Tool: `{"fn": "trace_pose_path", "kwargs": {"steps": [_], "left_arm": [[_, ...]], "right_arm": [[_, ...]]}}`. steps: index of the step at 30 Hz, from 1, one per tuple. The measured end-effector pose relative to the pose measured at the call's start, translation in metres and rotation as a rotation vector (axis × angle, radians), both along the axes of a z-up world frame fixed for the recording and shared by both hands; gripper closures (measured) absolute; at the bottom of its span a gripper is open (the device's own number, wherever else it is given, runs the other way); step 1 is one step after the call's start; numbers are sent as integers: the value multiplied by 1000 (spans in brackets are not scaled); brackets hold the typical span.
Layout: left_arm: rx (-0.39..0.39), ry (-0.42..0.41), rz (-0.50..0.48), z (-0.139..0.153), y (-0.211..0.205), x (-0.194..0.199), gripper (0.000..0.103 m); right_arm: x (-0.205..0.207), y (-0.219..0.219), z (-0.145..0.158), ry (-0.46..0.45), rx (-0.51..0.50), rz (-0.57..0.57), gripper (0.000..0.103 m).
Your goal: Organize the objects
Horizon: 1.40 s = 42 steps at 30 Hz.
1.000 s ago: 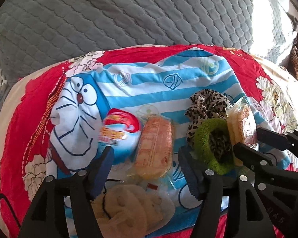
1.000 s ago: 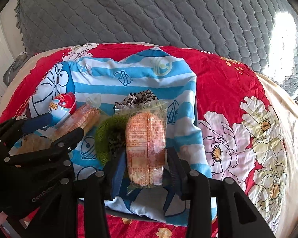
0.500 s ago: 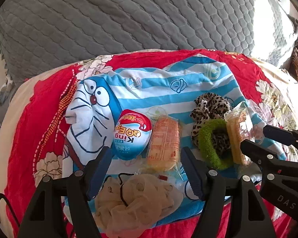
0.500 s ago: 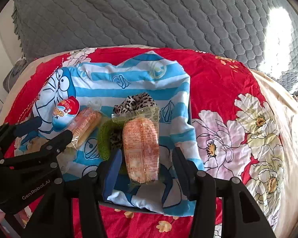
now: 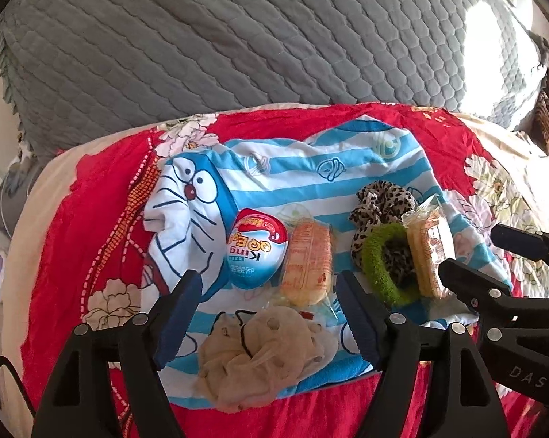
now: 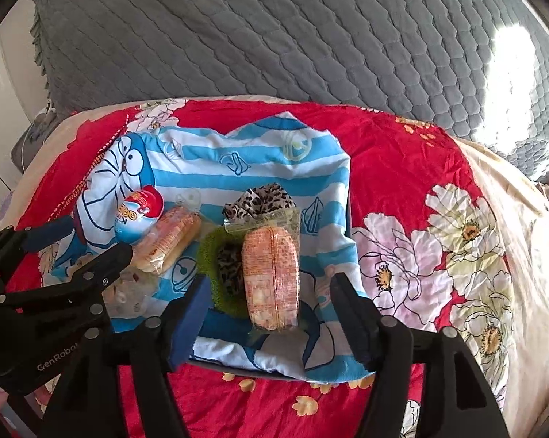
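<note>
- Crinkly clear wrap covers the right snack pack point(image 6: 271, 277), which lies on the striped cartoon cloth point(image 6: 252, 168) between the pads of the right tool point(image 6: 274, 319); the jaws are opening and no pad presses on it, so a careless sweep could catch the wrapper and drag it
- That pack rests partly on the green hair tie point(image 6: 216, 273) and touches the leopard scrunchie point(image 6: 260, 200), so it may tip or slide off the soft ring
- Left tool point(image 5: 265, 319) stands wide, its jaws opening and holding nothing; below it lie the second snack pack point(image 5: 307, 262) and the egg-shaped toy pack point(image 5: 256, 252), touching each other, so a nudge to one probably shifts both
- Egg shape looks likely to roll on the soft bed
- Beige scrunchie point(image 5: 263, 357) sits nearest the left tool's pads and could snag on them
- Both tools are just beside each other, so they may collide
- Loose cloth on the red floral bedspread point(image 6: 402, 168) could bunch and scatter everything
</note>
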<state>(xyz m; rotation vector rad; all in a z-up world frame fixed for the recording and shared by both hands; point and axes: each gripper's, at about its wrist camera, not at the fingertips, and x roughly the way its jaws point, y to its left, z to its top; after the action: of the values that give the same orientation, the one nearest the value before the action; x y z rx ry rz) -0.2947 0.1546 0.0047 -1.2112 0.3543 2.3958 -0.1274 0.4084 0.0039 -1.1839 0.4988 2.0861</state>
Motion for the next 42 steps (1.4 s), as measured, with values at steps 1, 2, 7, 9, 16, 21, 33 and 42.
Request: {"fn": "trace_pose_path", "kwargs": {"steps": [1, 2, 7, 9, 16, 21, 33, 42], "left_arm": [[1, 2, -1, 2, -1, 1, 25], [2, 2, -1, 4, -2, 2, 25], [6, 15, -2, 13, -6, 7, 25], [9, 19, 2, 17, -8, 8, 24], [10, 37, 7, 29, -14, 15, 23], [10, 56, 11, 38, -18, 21, 20], [10, 77, 19, 55, -28, 33, 14], [29, 101, 46, 73, -42, 41, 3]], "right_arm": [[0, -1, 2, 2, 4, -2, 32], [0, -1, 4, 4, 6, -4, 30], [3, -5, 12, 9, 14, -4, 27], [4, -7, 15, 10, 16, -2, 25], [8, -14, 27, 16, 35, -3, 18], [10, -18, 37, 35, 38, 4, 13], [18, -30, 57, 63, 48, 20, 7], [30, -38, 73, 78, 79, 16, 2]]}}
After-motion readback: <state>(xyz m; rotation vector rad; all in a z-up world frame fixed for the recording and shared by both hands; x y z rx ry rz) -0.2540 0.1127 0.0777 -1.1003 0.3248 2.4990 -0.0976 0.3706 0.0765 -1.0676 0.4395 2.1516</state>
